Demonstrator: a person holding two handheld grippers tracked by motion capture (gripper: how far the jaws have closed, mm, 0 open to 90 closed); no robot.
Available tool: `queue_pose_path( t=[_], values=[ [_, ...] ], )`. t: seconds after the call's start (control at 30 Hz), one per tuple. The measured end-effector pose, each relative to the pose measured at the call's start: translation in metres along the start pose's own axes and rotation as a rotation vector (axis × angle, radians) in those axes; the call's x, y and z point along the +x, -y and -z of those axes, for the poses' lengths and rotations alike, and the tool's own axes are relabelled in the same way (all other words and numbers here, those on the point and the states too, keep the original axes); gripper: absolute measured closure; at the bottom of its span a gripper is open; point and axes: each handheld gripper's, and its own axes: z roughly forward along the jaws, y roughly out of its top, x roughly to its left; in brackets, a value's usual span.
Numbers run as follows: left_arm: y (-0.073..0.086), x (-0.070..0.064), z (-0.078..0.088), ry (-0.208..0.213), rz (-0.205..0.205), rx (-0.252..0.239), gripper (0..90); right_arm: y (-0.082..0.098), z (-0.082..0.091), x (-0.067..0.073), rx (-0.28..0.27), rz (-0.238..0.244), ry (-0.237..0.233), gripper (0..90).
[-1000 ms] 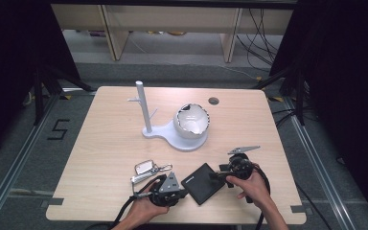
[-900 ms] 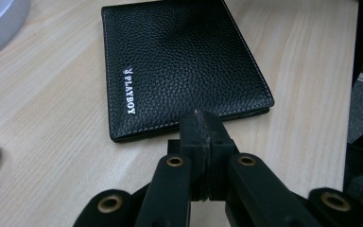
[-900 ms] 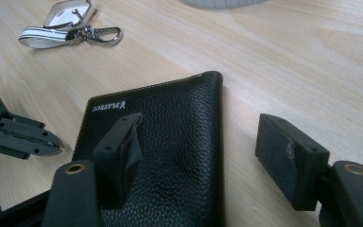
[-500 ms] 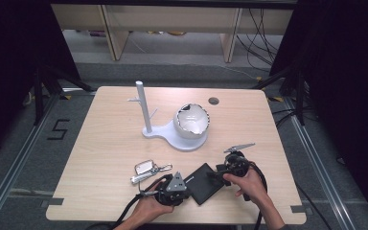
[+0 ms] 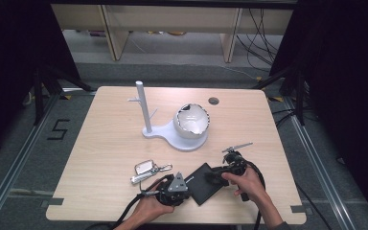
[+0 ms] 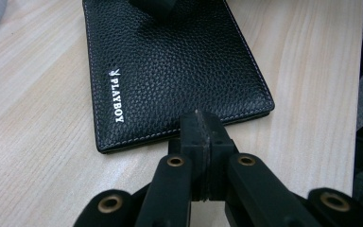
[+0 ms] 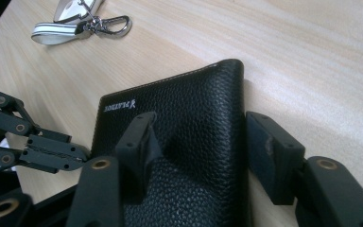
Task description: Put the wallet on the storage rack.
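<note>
Table [image 5: 105, 139] of pale wood, white stand [image 5: 172, 132] at centre. Black leather wallet [image 5: 205, 182] flat at near edge, keys [image 5: 148, 170] just left. Right gripper [image 7: 203, 142] straddles wallet's far-right edge, jaws just been closing, one pad on the leather. Left gripper [image 6: 202, 142] clenched at wallet's near-left edge, nothing between its jaws.

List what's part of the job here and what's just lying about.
In play:
- black wallet
- left gripper, shut at the wallet's edge
- right gripper, jaws closing astride the wallet's fold

Lying about:
- key fob with clip
- white stand with its bowl
</note>
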Motion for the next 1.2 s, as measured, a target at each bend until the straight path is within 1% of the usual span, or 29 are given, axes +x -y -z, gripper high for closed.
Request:
queue_pose_path(
  t=[0.03,0.07,0.13,0.17,0.27,0.33,0.37,0.4,0.43,0.47,0.5,0.53,0.57,0.6,0.67,0.7,0.77,0.8,0.83,0.87,0.9,0.93,0.97,1.0,1.03,1.07,1.1,1.13,1.2],
  values=[
    [0.000,0.000,0.000,-0.001,0.002,-0.003,89.2,0.000,0.001,-0.003,-0.003,-0.001,0.015,49.7],
    [0.000,0.000,0.000,-0.001,0.002,-0.003,89.2,0.001,0.001,-0.005,-0.012,-0.001,-0.001,50.2],
    [0.000,0.000,0.000,-0.001,0.001,-0.002,89.2,0.002,0.002,-0.006,-0.002,-0.040,-0.025,50.3],
    [0.000,0.000,0.000,-0.002,0.000,-0.003,89.2,0.003,0.002,-0.006,-0.009,-0.042,-0.044,50.5],
    [0.000,0.000,0.000,-0.003,-0.005,-0.002,89.2,0.003,0.006,-0.005,-0.003,-0.081,-0.042,52.0],
    [0.000,0.000,0.000,-0.011,-0.012,0.004,89.3,0.003,0.008,-0.004,-0.015,-0.082,-0.055,56.1],
    [0.000,0.000,-0.001,-0.007,-0.012,0.000,89.3,0.003,0.009,-0.005,-0.014,-0.082,-0.083,59.6],
    [0.000,0.000,-0.001,-0.008,-0.008,0.000,89.3,0.003,0.009,-0.005,-0.039,-0.063,-0.094,63.9],
    [0.000,0.000,0.000,0.001,-0.019,0.004,89.3,0.003,0.008,-0.005,-0.062,-0.051,-0.146,65.7],
    [0.000,0.000,0.000,0.002,-0.016,0.003,89.2,0.003,0.010,0.000,-0.045,-0.077,-0.145,66.7],
    [0.000,0.000,0.000,0.001,-0.015,0.001,89.2,0.002,0.009,0.004,-0.056,-0.066,-0.170,67.7],
    [0.000,0.000,0.000,0.000,-0.017,0.002,89.2,0.001,0.011,0.007,-0.042,-0.051,-0.165,68.8],
    [0.000,0.000,0.000,0.000,-0.018,0.003,89.2,0.000,0.013,0.012,-0.037,-0.078,-0.153,70.4],
    [0.000,0.000,0.000,-0.001,-0.019,0.003,89.2,-0.001,0.012,0.012,-0.050,-0.048,-0.162,72.1],
    [0.000,-0.001,0.000,0.002,-0.010,-0.001,89.0,0.000,0.015,0.014,-0.046,-0.029,-0.193,73.4],
    [0.000,-0.001,-0.001,0.002,-0.006,-0.004,88.6,-0.001,0.013,0.015,-0.068,-0.022,-0.167,73.8],
    [-0.001,-0.002,0.000,0.002,0.000,-0.001,87.1,-0.001,0.013,0.016,-0.071,-0.015,-0.187,74.4],
    [-0.001,-0.002,0.000,0.005,-0.009,0.004,86.1,-0.001,0.013,0.015,-0.076,0.003,-0.175,74.7],
    [-0.002,-0.001,0.002,0.005,-0.018,0.012,84.9,-0.001,0.015,0.017,-0.052,-0.033,-0.160,75.1],
    [-0.002,-0.001,0.002,0.005,-0.018,0.012,81.4,-0.001,0.015,0.017,-0.052,-0.033,-0.160,75.1],
    [-0.002,-0.002,0.003,0.002,-0.010,0.005,81.4,-0.001,0.014,0.017,-0.095,0.020,-0.166,75.7],
    [-0.002,-0.003,0.003,0.009,0.012,-0.014,79.4,-0.001,0.017,0.020,-0.061,-0.024,-0.152,76.0],
    [-0.003,0.000,0.007,0.010,-0.018,0.005,77.2,-0.001,0.017,0.021,-0.073,-0.002,-0.179,76.2],
    [-0.003,-0.001,0.007,0.005,0.008,-0.030,73.3,-0.002,0.016,0.023,-0.088,0.021,-0.184,76.5],
    [-0.004,-0.001,0.011,-0.002,0.000,-0.026,73.3,-0.002,0.016,0.023,-0.088,0.021,-0.184,76.5],
    [-0.004,0.000,0.013,0.003,-0.005,-0.033,72.3,-0.003,0.017,0.024,-0.100,0.046,-0.201,76.6],
    [-0.005,0.000,0.017,-0.004,-0.012,-0.038,70.6,-0.003,0.019,0.026,-0.100,0.057,-0.183,76.7],
    [-0.004,0.002,0.022,0.000,-0.029,-0.028,65.6,-0.005,0.021,0.030,-0.110,0.051,-0.189,76.9],
    [-0.003,0.003,0.025,-0.007,-0.028,-0.028,62.4,-0.005,0.023,0.030,-0.108,0.058,-0.204,77.0]
  ],
)
